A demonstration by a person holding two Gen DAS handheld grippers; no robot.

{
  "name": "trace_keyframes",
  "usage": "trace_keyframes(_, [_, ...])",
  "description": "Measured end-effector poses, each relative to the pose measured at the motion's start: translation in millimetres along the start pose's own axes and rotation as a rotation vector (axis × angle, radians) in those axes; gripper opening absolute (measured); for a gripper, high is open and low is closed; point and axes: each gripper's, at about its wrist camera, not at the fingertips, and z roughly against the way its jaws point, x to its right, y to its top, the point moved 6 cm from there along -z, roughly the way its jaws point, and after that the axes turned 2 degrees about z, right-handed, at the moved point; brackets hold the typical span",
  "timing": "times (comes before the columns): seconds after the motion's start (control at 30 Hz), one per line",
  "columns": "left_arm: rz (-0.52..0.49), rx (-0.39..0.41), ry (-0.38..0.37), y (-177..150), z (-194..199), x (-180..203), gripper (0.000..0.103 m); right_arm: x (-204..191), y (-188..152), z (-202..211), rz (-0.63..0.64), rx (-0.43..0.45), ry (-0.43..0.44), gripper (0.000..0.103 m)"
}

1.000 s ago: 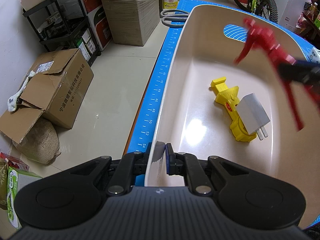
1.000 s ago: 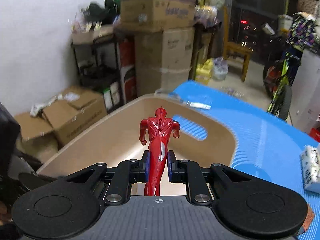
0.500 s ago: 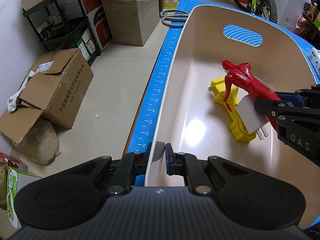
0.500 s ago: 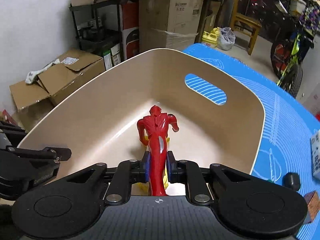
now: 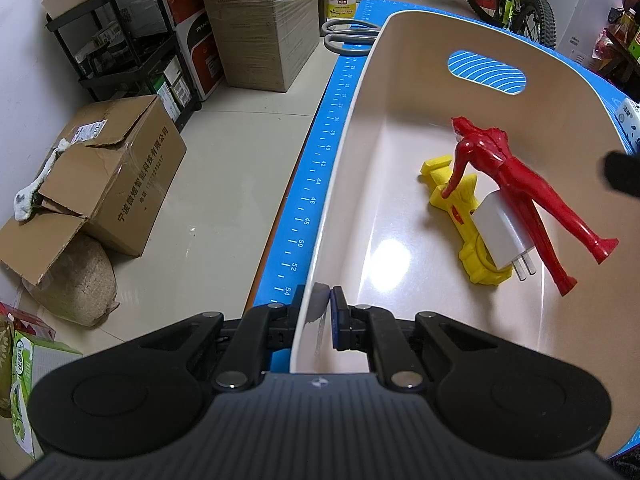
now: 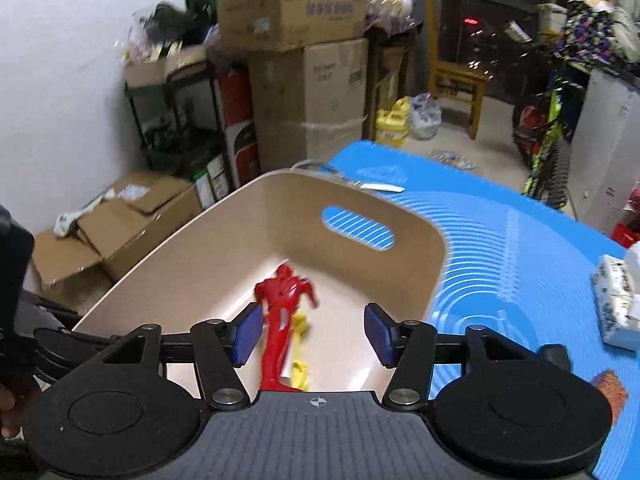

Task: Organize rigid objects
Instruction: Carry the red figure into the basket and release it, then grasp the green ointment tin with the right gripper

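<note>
A beige bin (image 5: 400,92) stands on the blue mat (image 6: 500,248). My left gripper (image 5: 322,312) is shut on the bin's near rim. Inside the bin a red figure (image 5: 516,184) lies across a yellow toy (image 5: 452,196) and a white plug adapter (image 5: 502,232). My right gripper (image 6: 312,334) is open and empty above the bin (image 6: 224,240); the red figure (image 6: 280,320) lies free below it, beside the yellow toy (image 6: 300,372). A dark part of the right gripper shows at the right edge of the left wrist view.
Grey scissors (image 5: 348,36) lie on the mat beyond the bin. A patterned white packet (image 6: 616,292), a small black object (image 6: 556,354) and a brown block (image 6: 610,390) lie on the mat to the right. Cardboard boxes (image 5: 108,176) and a shelf stand on the floor at left.
My right gripper has opened and let go of the red figure, which now lies in the bin. The right gripper has drawn back and up. The left gripper has not moved.
</note>
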Motion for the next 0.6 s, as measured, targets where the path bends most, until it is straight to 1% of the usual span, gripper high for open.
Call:
trace_keyframes(0.17, [0.001,-0.001,-0.001,0,0,0,0.013,38,-11,25,-0.056,0.033,-0.070,0.073])
trace_keyframes(0.27, [0.001,0.000,-0.001,0,0,0,0.013,65,-29,39,-0.099,0.031,-0.130,0.075])
trace_keyframes(0.37, [0.002,0.000,0.001,0,0,0,0.013,90,-53,45,-0.147,0.012,-0.180,0.075])
trace_keyframes(0.47, [0.003,0.001,0.003,-1,-1,1,0.013,108,-79,43,-0.180,-0.029,-0.210,0.075])
trace_keyframes(0.6, [0.006,0.000,0.002,-1,-2,1,0.013,120,-112,36,-0.219,-0.070,-0.217,0.075])
